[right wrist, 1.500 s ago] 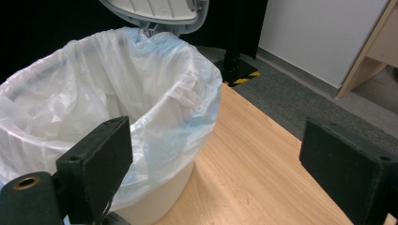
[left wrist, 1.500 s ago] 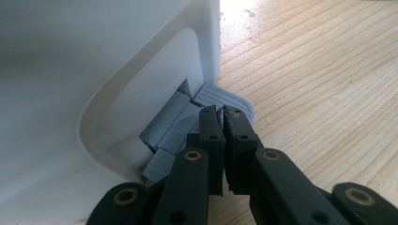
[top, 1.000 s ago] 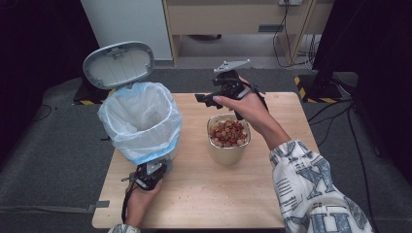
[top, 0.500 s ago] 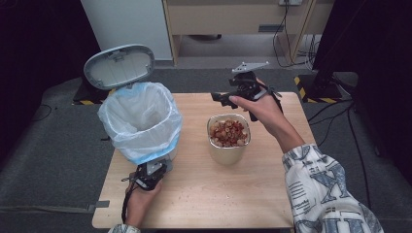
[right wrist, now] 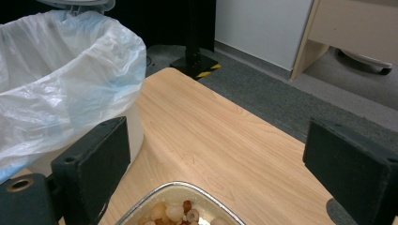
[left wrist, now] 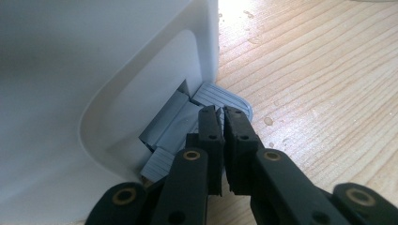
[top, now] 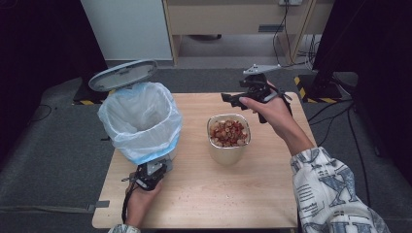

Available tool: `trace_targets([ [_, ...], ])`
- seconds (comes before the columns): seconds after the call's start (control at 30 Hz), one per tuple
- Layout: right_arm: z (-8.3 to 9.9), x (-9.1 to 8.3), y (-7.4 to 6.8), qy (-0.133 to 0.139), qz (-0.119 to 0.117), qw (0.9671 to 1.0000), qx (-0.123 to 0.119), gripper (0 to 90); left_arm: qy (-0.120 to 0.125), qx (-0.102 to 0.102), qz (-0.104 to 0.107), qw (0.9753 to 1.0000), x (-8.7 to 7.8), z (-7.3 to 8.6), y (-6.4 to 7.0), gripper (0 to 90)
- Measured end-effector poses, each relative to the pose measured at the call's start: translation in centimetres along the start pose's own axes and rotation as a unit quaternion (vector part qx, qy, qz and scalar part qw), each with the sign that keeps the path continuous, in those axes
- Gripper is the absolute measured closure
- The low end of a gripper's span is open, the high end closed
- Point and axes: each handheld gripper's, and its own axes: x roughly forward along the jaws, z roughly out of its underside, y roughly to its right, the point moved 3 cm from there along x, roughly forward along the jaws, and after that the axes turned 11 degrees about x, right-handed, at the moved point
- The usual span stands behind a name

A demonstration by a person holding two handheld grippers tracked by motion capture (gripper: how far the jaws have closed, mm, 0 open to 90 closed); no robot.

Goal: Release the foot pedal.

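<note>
Bin [top: 141,124] — lid up, bag-lined — left gripper [left wrist: 220,123] pinched on its pedal [left wrist: 220,96]; right gripper [right wrist: 225,154] wide.

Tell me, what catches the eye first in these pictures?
Likely the white pedal bin on the left of the wooden table, lined with a pale blue bag, its grey lid raised. The left gripper, its fingers shut, presses on the bin's grey pedal. Beside the bin stands a container of reddish and pale bits, with the right gripper wide open just beyond it.
</note>
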Motion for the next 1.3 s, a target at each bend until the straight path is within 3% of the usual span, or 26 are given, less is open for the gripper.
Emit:
trace_targets([
  [0.4, 0.6, -1.0, 1.3, 0.002, 0.012, 0.9999, 0.008, 8.2, 0.0, 0.001, -0.002, 1.0, 0.0, 0.0, 0.1, 85.1],
  [0.47, 0.7, -1.2, 1.7, 0.005, 0.015, 0.9998, 0.013, 8.3, 0.002, 0.008, -0.015, 0.9999, -0.1, -0.1, 0.3, 83.8],
  [0.5, 0.8, -1.3, 1.8, 0.005, 0.017, 0.9997, 0.014, 8.3, 0.004, 0.004, -0.026, 0.9997, -0.2, -0.1, 0.2, 75.9],
  [0.53, 0.8, -1.3, 1.8, 0.005, 0.017, 0.9997, 0.014, 8.3, 0.004, 0.004, -0.026, 0.9997, -0.2, -0.1, 0.2, 70.8],
  [0.57, 0.9, -1.6, 2.2, 0.007, 0.021, 0.9996, 0.018, 8.3, 0.011, -0.015, -0.024, 0.9995, -0.6, -0.2, 0.1, 67.6],
  [0.6, 0.9, -1.6, 2.2, 0.007, 0.021, 0.9996, 0.018, 8.3, 0.011, -0.015, -0.024, 0.9995, -0.6, -0.2, 0.1, 64.9],
  [0.63, 1.0, -1.7, 2.4, 0.008, 0.023, 0.9995, 0.019, 8.1, 0.015, -0.013, -0.03, 0.9994, -1.1, -0.4, 0.3, 64.9],
  [0.7, 1.5, -2.2, 3.1, 0.012, 0.037, 0.9989, 0.024, 8.1, 0.014, -0.004, -0.016, 0.9998, -1.8, -0.7, 1.4, 60.9],
  [0.73, 1.7, -2.3, 3.3, 0.011, 0.042, 0.9987, 0.026, 7.9, 0.014, 0.01, -0.013, 0.9998, -1.9, -0.8, 1.7, 59.5],
  [0.8, 1.9, -2.5, 3.7, 0.014, 0.05, 0.9982, 0.029, 8.1, 0.021, 0.008, -0.01, 0.9997, -2.0, -1.0, 2.0, 55.7],
  [0.9, 3.1, -3.6, 5.3, 0.025, 0.095, 0.9939, 0.05, 8.2, 0.026, 0.013, 0.0, 0.9996, -2.0, -1.5, 2.5, 51.6],
  [0.93, 3.1, -3.6, 5.3, 0.025, 0.095, 0.9939, 0.05, 8.2, 0.026, 0.013, 0.0, 0.9996, -2.0, -1.5, 2.5, 51.2],
  [1.03, 5.0, -4.5, 6.8, 0.035, 0.126, 0.9889, 0.072, 8.7, 0.028, 0.014, 0.003, 0.9995, -2.1, -1.6, 2.7, 47.9],
  [1.1, 5.5, -4.7, 7.2, 0.036, 0.132, 0.9876, 0.077, 8.7, 0.033, 0.011, 0.007, 0.9994, -2.2, -1.7, 2.7, 47.7],
  [1.13, 6.7, -4.9, 7.8, 0.035, 0.144, 0.9852, 0.086, 8.7, 0.033, 0.01, 0.01, 0.9993, -2.3, -1.7, 2.8, 47.4],
  [1.2, 7.3, -5.0, 8.2, 0.034, 0.149, 0.9843, 0.089, 8.7, 0.034, 0.01, 0.011, 0.9993, -2.3, -1.7, 2.8, 47.2],
  [1.23, 8.6, -5.2, 8.8, 0.032, 0.156, 0.9822, 0.099, 8.7, 0.034, 0.009, 0.014, 0.9993, -2.3, -1.7, 2.9, 47.0],
  [1.3, 9.6, -5.3, 9.2, 0.029, 0.163, 0.9809, 0.102, 8.7, 0.035, 0.01, 0.016, 0.9992, -2.3, -1.7, 2.9, 46.0],
])
